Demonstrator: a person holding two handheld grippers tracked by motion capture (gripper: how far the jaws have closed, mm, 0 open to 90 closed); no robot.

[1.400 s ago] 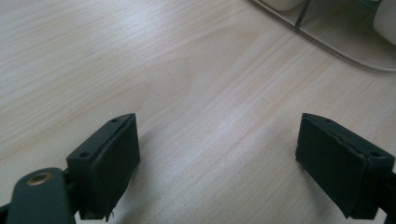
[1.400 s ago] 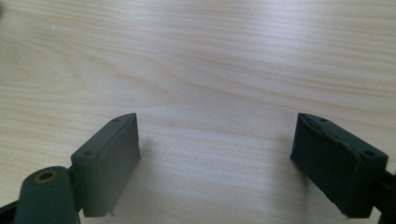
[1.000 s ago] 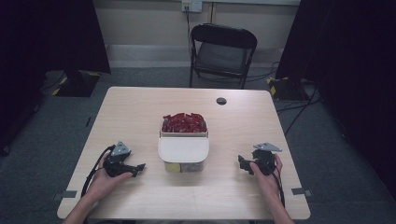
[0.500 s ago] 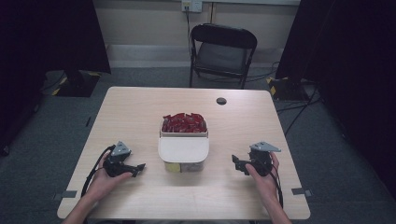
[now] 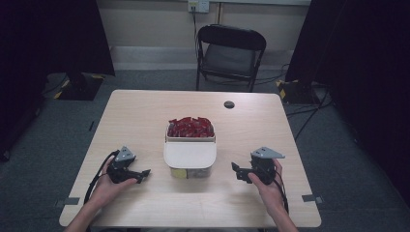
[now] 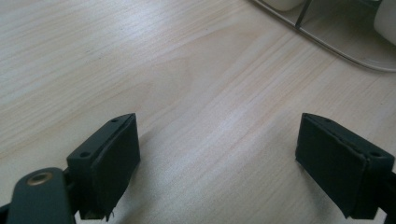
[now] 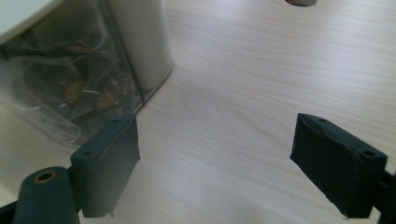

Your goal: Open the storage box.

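A clear container with a white lid (image 5: 189, 155) stands at the middle of the wooden table (image 5: 145, 111). Behind it sits an open box of red packets (image 5: 190, 128). My left gripper (image 5: 143, 174) rests low on the table left of the container, open, with bare wood between its jaws (image 6: 219, 154). My right gripper (image 5: 235, 170) is right of the container, also open and holding nothing (image 7: 215, 158). In the right gripper view the clear container wall (image 7: 70, 84) with wrapped items inside lies close ahead at the left. The container's base (image 6: 336, 42) shows at the top right of the left gripper view.
A small dark round spot (image 5: 229, 104) marks the table's far right part. A black folding chair (image 5: 231, 53) stands beyond the far edge. Dark curtains flank the room. Cables trail from both grippers toward the near edge.
The right gripper has slid left, closer to the container. The left gripper has stayed where it was.
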